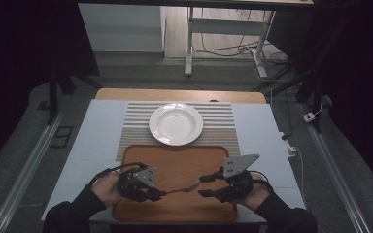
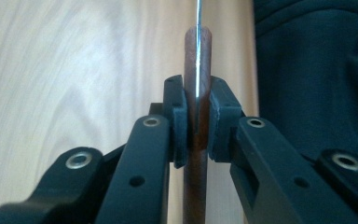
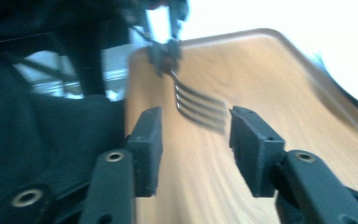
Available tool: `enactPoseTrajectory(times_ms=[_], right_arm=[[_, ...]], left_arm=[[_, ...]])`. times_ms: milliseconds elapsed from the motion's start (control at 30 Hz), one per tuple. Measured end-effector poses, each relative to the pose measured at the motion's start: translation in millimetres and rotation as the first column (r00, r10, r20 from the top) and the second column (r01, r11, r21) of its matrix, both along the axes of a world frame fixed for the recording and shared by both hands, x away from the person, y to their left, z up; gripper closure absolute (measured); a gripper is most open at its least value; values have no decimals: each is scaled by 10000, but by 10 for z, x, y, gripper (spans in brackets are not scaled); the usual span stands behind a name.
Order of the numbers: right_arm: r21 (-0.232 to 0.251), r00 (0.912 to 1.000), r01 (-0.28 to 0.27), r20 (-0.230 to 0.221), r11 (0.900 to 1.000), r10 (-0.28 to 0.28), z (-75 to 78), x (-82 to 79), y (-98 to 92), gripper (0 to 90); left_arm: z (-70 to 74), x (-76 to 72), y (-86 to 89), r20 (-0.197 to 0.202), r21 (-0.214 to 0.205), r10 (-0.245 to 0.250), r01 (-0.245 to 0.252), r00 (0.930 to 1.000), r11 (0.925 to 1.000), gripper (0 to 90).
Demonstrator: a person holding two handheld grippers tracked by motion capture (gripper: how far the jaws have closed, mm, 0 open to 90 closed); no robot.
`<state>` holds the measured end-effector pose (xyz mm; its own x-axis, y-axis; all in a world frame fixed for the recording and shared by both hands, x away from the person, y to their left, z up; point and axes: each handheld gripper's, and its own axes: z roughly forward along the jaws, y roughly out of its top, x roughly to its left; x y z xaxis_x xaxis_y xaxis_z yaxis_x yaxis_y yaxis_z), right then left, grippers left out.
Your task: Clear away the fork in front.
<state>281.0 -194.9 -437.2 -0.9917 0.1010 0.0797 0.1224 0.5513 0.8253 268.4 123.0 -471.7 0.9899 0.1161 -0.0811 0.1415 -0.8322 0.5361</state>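
Wooden-handled metal fork [image 1: 182,188] hanging level above brown wooden tray [image 1: 175,158], handle clamped in left gripper [image 1: 156,195]; right gripper [image 1: 205,186] spread around the tines, not touching. Handover seemingly done; white plate [image 1: 176,124] waiting.

Probably lab: dark-curtained rig table [image 1: 102,131], floor cables [image 1: 223,48]

Fork [image 1: 182,188]: silver tines, reddish-brown wooden handle. Tray [image 1: 175,160]: orange-brown wood grain, under the fork. Plate [image 1: 176,124]: plain white, beyond the tray. Placemat [image 1: 218,121]: grey-and-white stripes, under the plate. Table [image 1: 92,141]: pale grey-white. Both grippers: black.
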Motion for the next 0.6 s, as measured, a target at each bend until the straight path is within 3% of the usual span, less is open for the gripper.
enactPoseTrajectory(times_ms=[100,167,333,500,600], right_arm=[[-87,9968,798,112,9968,-797,-9,21,-67,473],[-238,9901,1366,364,9903,-1357,-6,14,-111,422],[-424,9682,2418,768,9694,-2381,-31,-14,-200,291],[-728,9400,3367,845,9388,-3305,-70,-37,-278,188],[-849,9181,3932,898,9155,-3860,-79,-58,-342,138]], left_arm=[[-8,20,43,-198,310,772,-766,9968,9966,799],[-14,28,71,-288,460,1261,-1247,9916,9911,799],[-28,31,128,-379,842,2280,-2242,9729,9709,798],[-55,35,177,-575,1227,3504,-3417,9348,9318,799],[-79,28,205,-704,1378,4187,-4069,9054,9030,799]])
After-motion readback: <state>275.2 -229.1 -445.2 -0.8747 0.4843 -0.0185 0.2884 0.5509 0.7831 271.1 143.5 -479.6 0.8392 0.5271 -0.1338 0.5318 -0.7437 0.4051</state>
